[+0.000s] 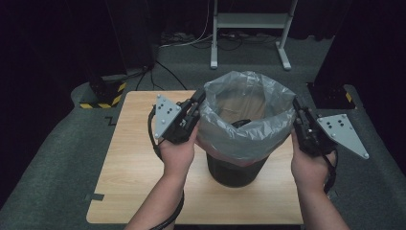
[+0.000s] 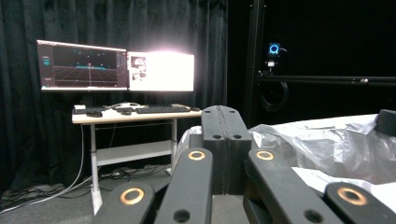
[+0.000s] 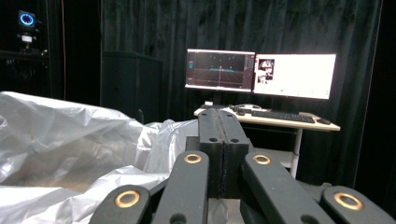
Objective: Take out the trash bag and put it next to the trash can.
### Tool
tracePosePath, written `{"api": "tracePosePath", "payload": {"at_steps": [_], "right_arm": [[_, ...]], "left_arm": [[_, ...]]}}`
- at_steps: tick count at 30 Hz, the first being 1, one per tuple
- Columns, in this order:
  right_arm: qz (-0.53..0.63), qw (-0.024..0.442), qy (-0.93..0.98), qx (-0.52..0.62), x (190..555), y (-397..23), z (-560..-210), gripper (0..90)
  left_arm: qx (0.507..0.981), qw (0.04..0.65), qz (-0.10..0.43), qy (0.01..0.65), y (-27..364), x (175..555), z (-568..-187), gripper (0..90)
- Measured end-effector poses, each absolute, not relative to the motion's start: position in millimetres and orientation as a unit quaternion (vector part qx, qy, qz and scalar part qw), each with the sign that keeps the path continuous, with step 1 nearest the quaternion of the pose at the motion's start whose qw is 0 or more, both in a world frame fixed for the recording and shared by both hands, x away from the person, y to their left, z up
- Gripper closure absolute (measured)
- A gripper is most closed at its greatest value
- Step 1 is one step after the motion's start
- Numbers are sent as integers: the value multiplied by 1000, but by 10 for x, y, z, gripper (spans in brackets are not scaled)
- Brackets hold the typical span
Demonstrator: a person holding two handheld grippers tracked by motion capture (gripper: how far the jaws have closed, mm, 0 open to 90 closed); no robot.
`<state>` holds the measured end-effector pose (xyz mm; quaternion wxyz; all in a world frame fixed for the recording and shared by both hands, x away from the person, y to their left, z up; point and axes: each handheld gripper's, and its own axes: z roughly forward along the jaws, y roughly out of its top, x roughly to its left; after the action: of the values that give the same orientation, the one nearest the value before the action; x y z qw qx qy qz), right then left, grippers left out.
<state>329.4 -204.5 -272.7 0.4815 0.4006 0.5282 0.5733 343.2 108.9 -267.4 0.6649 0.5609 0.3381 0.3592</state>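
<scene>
Step in hand: drawing the grey bag (image 1: 246, 115) up out of the black bin (image 1: 235, 168) standing mid-surface (image 1: 139, 158); left gripper (image 1: 198, 101) and right gripper (image 1: 295, 108) fingers pinched tight on opposite rim edges; next, probably an even, vertical lift.

A grey translucent bin liner (image 1: 246, 117) is seen standing open-mouthed and crumpled, its rim raised well above a dark round bin (image 1: 235, 168). The bin is set upright on the wooden counter (image 1: 139, 163), toward its near edge. The liner's lower part is draped over the bin's rim.
</scene>
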Motion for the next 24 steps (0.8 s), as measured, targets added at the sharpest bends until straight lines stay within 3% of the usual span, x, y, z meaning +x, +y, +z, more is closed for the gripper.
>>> {"api": "tracePosePath", "payload": {"at_steps": [15, 24], "right_arm": [[575, 480, 533, 393, 3290, -1915, -2792, 900], [585, 480, 529, 384, 3337, -1792, -2633, 900]], "left_arm": [[572, 651, 338, 366, 1282, 3393, -3087, 898], [576, 649, 334, 369, 1289, 3375, -3169, 898]]}}
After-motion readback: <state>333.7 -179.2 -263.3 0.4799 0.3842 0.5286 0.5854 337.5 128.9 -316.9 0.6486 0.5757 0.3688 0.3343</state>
